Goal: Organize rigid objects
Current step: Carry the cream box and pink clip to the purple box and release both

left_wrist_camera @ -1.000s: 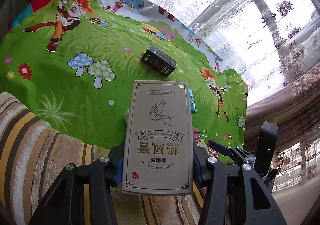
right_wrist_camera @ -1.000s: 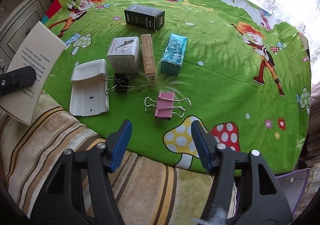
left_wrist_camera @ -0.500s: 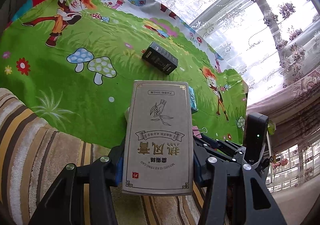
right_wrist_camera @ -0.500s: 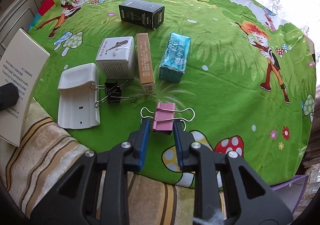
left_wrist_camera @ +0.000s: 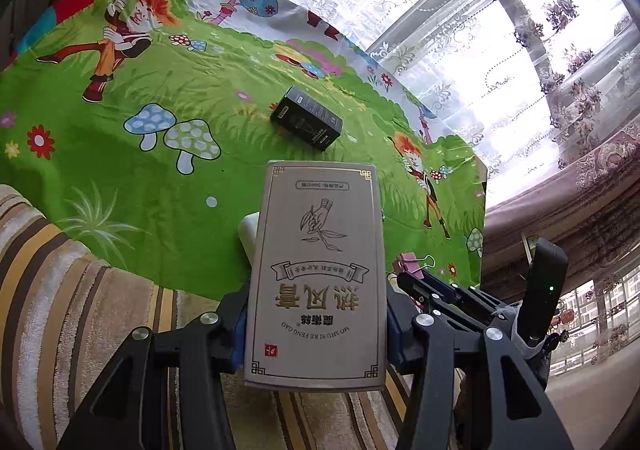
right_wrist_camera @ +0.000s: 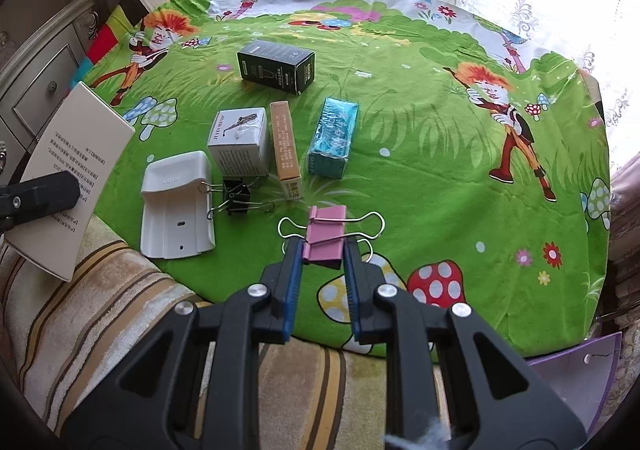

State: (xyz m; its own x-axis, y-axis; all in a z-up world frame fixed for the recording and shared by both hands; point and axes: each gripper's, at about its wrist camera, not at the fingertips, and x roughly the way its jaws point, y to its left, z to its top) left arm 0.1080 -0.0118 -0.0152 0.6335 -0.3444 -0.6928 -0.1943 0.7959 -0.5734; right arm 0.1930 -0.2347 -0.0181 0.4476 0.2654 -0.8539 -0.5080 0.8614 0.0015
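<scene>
Right gripper (right_wrist_camera: 320,250) clenched on pink binder clip (right_wrist_camera: 325,236), jaws having just closed around it. Left gripper (left_wrist_camera: 316,324) grasping beige carton (left_wrist_camera: 316,274) above cartoon-print counter (left_wrist_camera: 140,170).

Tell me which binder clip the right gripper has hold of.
The pink clip, nearest the camera: the right gripper has just closed its jaws on its body. The smaller black clip lies free beside the white holder.
</scene>
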